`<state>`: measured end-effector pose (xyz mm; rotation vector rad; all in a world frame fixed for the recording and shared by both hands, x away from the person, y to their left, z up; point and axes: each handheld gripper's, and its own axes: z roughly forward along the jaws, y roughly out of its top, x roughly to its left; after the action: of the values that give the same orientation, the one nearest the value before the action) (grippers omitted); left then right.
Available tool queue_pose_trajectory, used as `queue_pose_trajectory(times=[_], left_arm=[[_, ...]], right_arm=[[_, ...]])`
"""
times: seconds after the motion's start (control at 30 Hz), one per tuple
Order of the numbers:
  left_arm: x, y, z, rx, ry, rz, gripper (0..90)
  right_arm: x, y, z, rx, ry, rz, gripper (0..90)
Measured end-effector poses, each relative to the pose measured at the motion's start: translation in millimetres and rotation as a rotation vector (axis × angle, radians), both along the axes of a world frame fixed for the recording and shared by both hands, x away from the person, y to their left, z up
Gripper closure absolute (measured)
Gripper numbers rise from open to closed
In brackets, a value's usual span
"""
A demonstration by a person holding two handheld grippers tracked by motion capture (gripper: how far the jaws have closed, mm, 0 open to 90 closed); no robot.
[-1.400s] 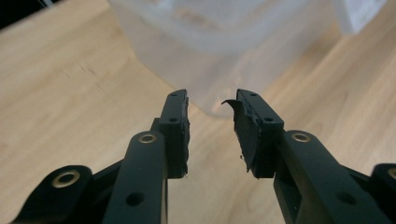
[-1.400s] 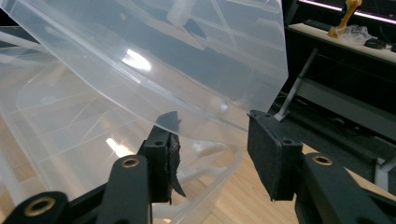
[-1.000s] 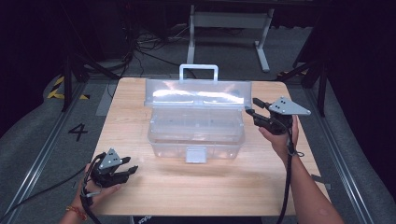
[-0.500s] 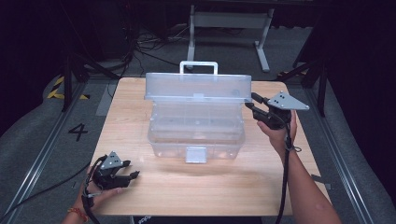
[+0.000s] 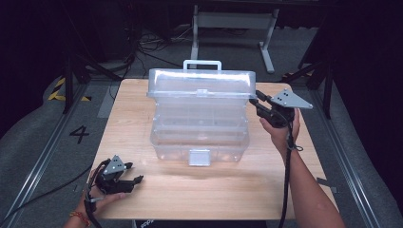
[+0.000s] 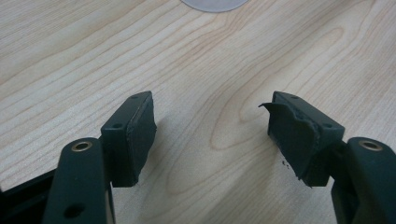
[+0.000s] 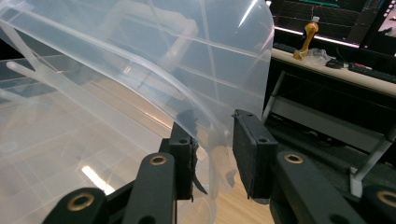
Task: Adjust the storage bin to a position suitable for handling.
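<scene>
Nearest, the left gripper (image 5: 119, 176) rests idle on the desk (image 5: 190, 194), fingers (image 6: 133, 135) apart and empty. Mid-desk stands the clear box (image 5: 199, 137), its lid (image 5: 202, 85) raised about upright. The right gripper (image 5: 266, 110) straddles the lid's edge, fingers not quite clamped; opening looks nearly done.

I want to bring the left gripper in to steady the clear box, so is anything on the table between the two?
Nothing visible does. The left gripper rests open near the table's front left, and only bare wood lies between it and the clear box, whose lid sits between the right gripper's jaws.
</scene>
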<state>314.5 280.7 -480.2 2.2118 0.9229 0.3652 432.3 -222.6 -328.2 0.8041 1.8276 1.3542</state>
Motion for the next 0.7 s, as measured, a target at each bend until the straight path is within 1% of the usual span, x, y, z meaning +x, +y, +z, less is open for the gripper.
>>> queue_pose_trajectory(times=[0.1, 0.17, 0.2, 0.23, 0.27, 0.43, 0.47, 0.5, 0.53, 0.57, 0.6, 0.7], left_arm=[[1.1, 0.2, -0.6, -0.012, 0.001, 0.003, 33.2], [1.2, 0.0, -0.3, -0.009, 0.004, 0.008, 33.3], [1.6, 0.2, -0.2, -0.005, -0.001, 0.007, 33.2], [1.5, 0.1, 0.1, -0.003, 0.004, 0.007, 33.3], [2.0, 0.2, -0.3, -0.009, 0.003, 0.005, 33.4], [3.1, 0.4, -0.2, -0.010, 0.003, 0.009, 33.7], [3.2, 0.2, -0.5, -0.013, 0.002, 0.010, 33.7], [3.8, 0.7, -0.2, -0.005, -0.002, 0.005, 33.7], [3.8, 0.7, -0.2, -0.005, -0.002, 0.005, 33.7], [3.8, 0.6, -0.3, -0.008, 0.000, 0.004, 33.7], [3.8, 0.6, -0.3, -0.009, 0.001, 0.002, 33.5], [3.9, 0.8, -0.2, -0.006, -0.001, 0.003, 33.5]], right_arm=[[1.9, 0.9, 1.2, 0.006, -0.005, -0.011, 70.9], [3.1, 1.5, 2.5, 0.003, -0.013, -0.019, 72.6], [3.6, 1.6, 3.4, -0.002, -0.016, -0.024, 73.8], [4.2, 1.4, 4.1, 0.000, -0.018, -0.026, 74.8], [5.0, 0.9, 5.0, -0.001, -0.022, -0.028, 76.3], [11.0, 1.1, 9.0, 0.008, -0.016, -0.046, 79.6], [12.8, 1.0, 10.1, 0.020, -0.009, -0.044, 80.0], [14.2, 1.1, 10.8, 0.024, -0.006, -0.047, 80.9], [16.3, 1.9, 12.0, 0.013, -0.012, -0.057, 81.8], [16.3, 1.9, 12.0, 0.013, -0.012, -0.057, 81.8], [19.8, 3.5, 13.6, 0.006, -0.018, -0.073, 82.9], [23.7, 4.0, 15.1, 0.003, -0.017, -0.079, 83.5]])
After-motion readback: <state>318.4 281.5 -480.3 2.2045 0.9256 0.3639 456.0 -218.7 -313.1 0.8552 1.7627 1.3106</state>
